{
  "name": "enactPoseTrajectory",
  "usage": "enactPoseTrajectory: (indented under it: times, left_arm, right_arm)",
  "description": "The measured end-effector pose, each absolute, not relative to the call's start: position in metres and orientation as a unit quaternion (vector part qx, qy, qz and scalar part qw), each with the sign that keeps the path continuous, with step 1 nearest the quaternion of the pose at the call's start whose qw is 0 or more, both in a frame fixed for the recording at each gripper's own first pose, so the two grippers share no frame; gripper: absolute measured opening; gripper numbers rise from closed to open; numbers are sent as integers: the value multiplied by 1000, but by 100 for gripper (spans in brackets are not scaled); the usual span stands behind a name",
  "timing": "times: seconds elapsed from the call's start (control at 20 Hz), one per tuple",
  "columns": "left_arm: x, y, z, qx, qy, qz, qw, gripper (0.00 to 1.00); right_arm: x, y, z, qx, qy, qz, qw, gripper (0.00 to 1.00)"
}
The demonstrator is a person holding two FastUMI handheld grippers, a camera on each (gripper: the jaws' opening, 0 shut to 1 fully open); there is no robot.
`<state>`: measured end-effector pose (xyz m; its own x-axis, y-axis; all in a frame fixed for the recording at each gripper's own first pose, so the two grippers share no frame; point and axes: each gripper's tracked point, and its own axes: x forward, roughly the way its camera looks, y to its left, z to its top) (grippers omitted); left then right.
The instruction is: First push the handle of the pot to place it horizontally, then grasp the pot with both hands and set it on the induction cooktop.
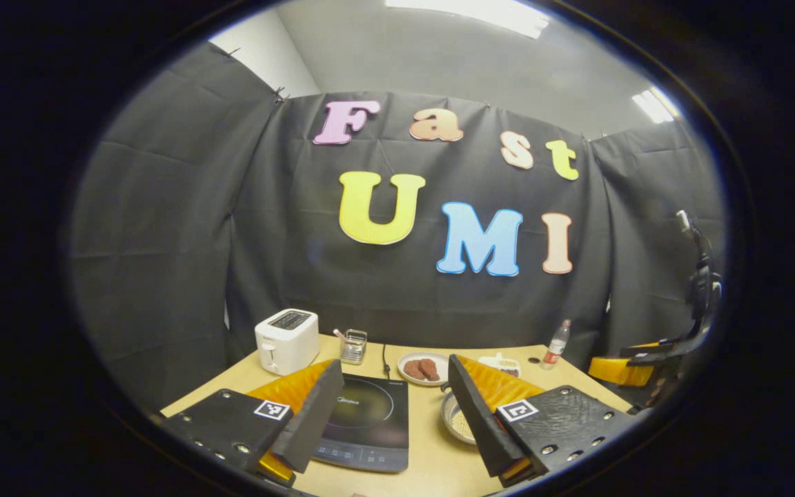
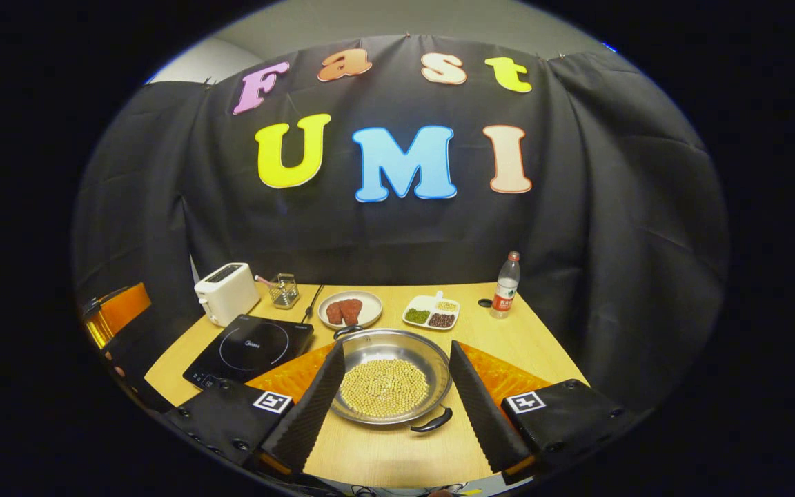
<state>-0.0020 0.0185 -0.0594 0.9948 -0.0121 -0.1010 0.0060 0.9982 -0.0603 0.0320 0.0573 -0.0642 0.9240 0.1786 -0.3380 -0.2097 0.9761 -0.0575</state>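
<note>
The wooden desk [image 2: 522, 338] stood against black cloth walls. Both hand-held grippers, left [image 1: 392, 407] and right [image 2: 393, 397], were spread open. The left one's finger [image 1: 477, 414] hid much of the pot [image 1: 454, 417].

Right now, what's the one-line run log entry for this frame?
stage: pre-contact | pot: on table beside induction cooktop, handles near/far | left claw: open above cooktop | right claw: open around pot, not touching

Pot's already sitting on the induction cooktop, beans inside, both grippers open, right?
Not quite. In the right gripper view the pot sits on the bare table, to the right of the induction cooktop. Beans inside and both grippers open: correct.
</note>
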Motion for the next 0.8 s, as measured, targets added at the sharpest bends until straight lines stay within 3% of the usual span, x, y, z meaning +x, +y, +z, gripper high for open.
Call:
enactPoseTrajectory:
  times: [0.15,0.2,0.25,0.4,0.55,0.8]
  left_arm:
    - [-5,32,-65,-23,52,7,998,93]
    - [-6,35,-66,-19,51,9,998,93]
    - [-6,37,-69,-19,53,10,998,93]
    - [-7,43,-73,-39,59,18,997,96]
    - [-10,48,-74,-40,58,26,997,93]
    - [-15,59,-86,-47,75,36,995,89]
  right_arm:
    - [36,61,-80,-57,209,107,970,68]
    - [37,64,-83,-56,217,115,968,63]
    - [35,70,-87,-55,225,125,965,48]
    - [28,81,-106,-76,255,153,952,28]
    - [32,87,-129,-89,288,154,941,4]
    - [18,103,-156,-49,352,188,916,2]
